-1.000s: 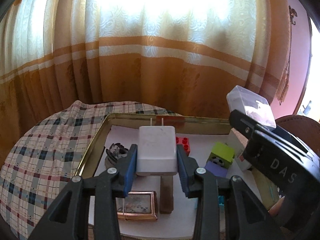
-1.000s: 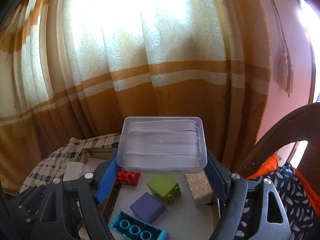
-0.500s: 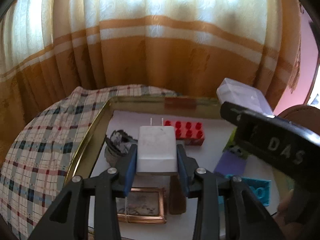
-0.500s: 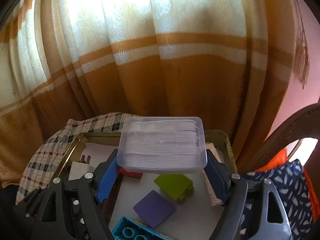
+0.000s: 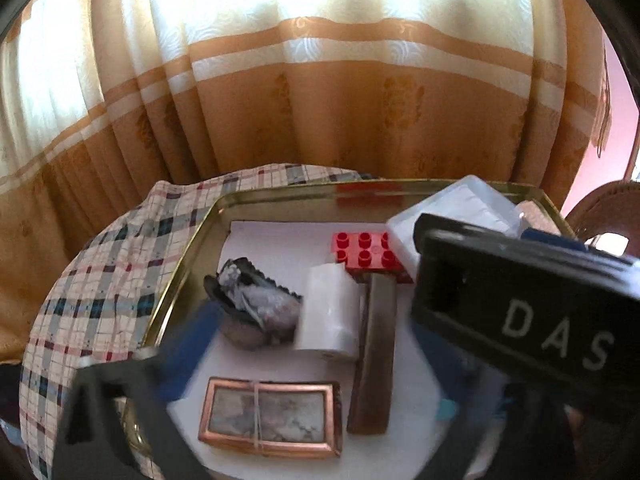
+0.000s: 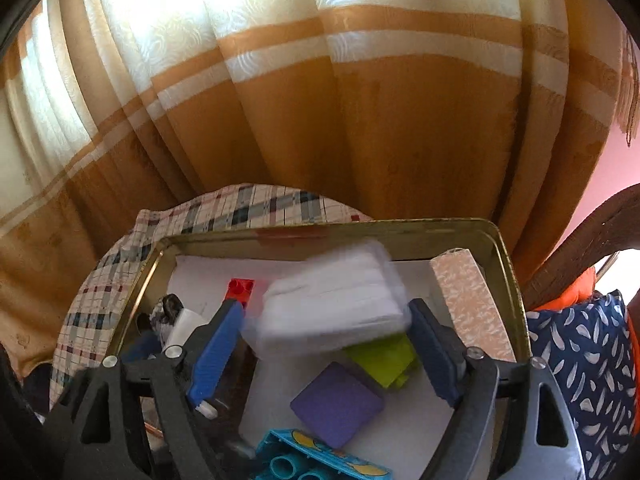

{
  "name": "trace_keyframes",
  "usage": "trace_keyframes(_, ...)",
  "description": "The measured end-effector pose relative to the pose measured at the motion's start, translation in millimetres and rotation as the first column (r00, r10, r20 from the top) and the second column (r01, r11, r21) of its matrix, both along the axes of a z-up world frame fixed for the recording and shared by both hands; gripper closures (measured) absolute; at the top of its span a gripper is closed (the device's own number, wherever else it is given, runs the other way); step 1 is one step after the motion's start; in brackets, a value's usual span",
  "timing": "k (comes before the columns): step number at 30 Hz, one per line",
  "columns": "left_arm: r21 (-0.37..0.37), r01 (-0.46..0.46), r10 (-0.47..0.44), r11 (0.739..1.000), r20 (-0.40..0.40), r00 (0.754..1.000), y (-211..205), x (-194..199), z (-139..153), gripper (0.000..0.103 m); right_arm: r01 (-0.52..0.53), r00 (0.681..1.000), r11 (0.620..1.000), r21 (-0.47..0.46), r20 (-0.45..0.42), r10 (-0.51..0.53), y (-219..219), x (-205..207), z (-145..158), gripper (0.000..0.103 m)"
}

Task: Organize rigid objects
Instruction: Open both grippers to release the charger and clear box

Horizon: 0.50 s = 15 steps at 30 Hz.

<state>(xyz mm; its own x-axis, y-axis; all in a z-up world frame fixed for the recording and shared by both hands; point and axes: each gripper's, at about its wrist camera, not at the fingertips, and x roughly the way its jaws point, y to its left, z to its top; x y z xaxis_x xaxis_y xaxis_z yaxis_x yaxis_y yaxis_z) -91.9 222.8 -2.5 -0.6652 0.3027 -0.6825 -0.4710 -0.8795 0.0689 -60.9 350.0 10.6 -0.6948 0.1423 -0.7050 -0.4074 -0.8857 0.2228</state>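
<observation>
We find a gold metal tray [image 6: 506,268] lined with white paper, set on a plaid-covered surface [image 5: 100,280] before an orange and cream curtain [image 5: 320,112].

The left claw [image 5: 304,344] has its jaws opening. The white charger [image 5: 330,312] lies between them on the paper and is blurred; the one blue pad [image 5: 188,344] we can see stands clear of it. The charger is just beside a dark crumpled object [image 5: 252,304] on one side and a long brown block [image 5: 374,356] on the other. A copper-framed tin [image 5: 270,416] lies nearest the camera, and a red brick [image 5: 366,250] lies beyond the charger.

The right claw [image 6: 326,344] also has its jaws opening. The clear plastic box [image 6: 332,312] sits tilted and blurred between the blue pads [image 6: 218,348], with a gap showing on each side. It is over a green block [image 6: 384,360] and near a purple block [image 6: 336,404], a blue brick [image 6: 316,460] and a speckled pink box [image 6: 468,304].
</observation>
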Motion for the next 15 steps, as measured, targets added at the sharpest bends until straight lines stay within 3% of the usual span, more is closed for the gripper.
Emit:
trace_keyframes(10,-0.006,-0.024,0.025,1.0,0.056,0.998,-19.3,7.2,-5.4,0.001,0.082,0.986,0.994,0.072,-0.148,-0.07,-16.0,45.0,7.8,0.011)
trace_keyframes(15,0.016,-0.048,0.048,0.999,-0.018,0.999,-37.9,21.3,0.0,0.001,0.141,0.965,0.988,0.069,-0.234,-0.121,-25.7,72.6,4.4,0.011)
